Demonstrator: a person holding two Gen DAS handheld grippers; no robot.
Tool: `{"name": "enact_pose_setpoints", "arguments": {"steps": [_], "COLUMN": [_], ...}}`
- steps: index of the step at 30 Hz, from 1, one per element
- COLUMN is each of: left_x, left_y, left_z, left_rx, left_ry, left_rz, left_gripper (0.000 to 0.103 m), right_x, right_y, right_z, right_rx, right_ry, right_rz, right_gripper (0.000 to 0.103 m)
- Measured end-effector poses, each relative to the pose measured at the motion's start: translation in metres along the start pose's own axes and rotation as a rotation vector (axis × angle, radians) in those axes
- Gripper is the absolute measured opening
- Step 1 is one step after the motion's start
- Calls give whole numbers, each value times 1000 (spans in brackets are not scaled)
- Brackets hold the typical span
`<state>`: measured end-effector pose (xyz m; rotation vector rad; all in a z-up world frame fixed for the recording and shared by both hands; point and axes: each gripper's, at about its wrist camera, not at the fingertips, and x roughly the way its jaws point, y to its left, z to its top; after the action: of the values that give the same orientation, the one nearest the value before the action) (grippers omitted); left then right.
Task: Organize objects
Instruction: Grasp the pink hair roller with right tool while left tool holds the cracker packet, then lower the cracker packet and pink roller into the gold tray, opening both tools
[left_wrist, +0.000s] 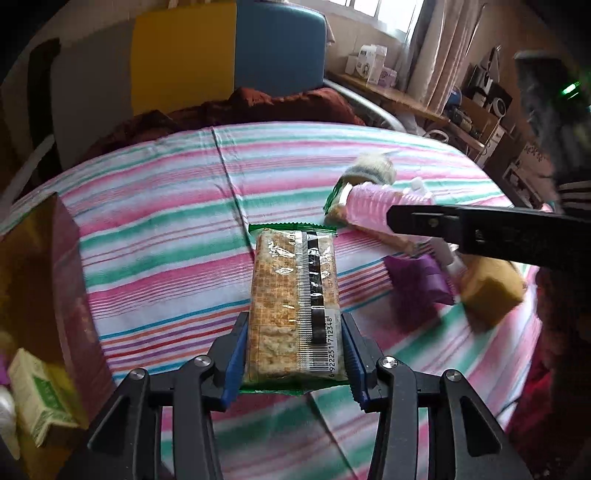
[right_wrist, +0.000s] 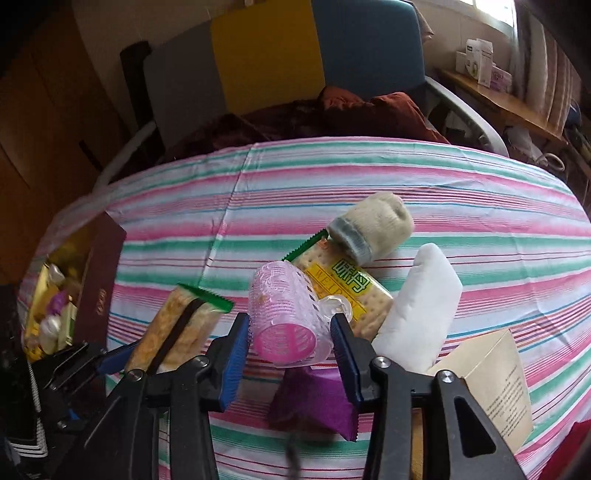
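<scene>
Left tool (left_wrist: 293, 345) clamps cracker pack (left_wrist: 293, 295); right tool (right_wrist: 290, 332) grips pink roller (right_wrist: 284, 317)

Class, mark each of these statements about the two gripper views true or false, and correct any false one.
1. The left gripper grips a cracker packet. True.
2. The right gripper is closed on the purple packet. False: its fingers flank the pink hair roller.
3. A rolled sock lies on the second cracker packet. True.
4. The bedsheet is plain blue. False: it is striped pink, green and white.
</scene>
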<state>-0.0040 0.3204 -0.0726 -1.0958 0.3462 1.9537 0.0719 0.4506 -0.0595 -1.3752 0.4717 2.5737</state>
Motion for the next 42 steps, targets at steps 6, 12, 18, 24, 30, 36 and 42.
{"name": "enact_pose_setpoints", "arguments": {"steps": [6, 12, 18, 24, 30, 36, 42], "left_x": [-48, -102, -145, -172, -189, -197, -197], "left_y": [19, 54, 92, 144, 193, 222, 217], "left_z": [-3, -11, -25, -45, -67, -93, -107], "left_rx": [-25, -71, -107, -202, -327, -392, -413], "left_ry": [-73, -174, -262, -297, -305, -299, -273], "left_rz": [41, 134, 275, 392, 407, 446, 425], "left_gripper": [47, 47, 47, 45, 34, 35, 61], "right_x": [-8, -20, -22, -5, -14, -14, 4], "right_y": [9, 40, 114, 208, 245, 251, 263], "right_z": [-2, -7, 0, 13, 20, 12, 10], "right_rx": [-8, -23, -107, -234, -276, -278, -225], "right_ry": [-20, -40, -50, -29, -49, -24, 7], "right_rz": [20, 76, 185, 249, 254, 243, 272], "right_gripper": [44, 44, 44, 44, 44, 44, 51]}}
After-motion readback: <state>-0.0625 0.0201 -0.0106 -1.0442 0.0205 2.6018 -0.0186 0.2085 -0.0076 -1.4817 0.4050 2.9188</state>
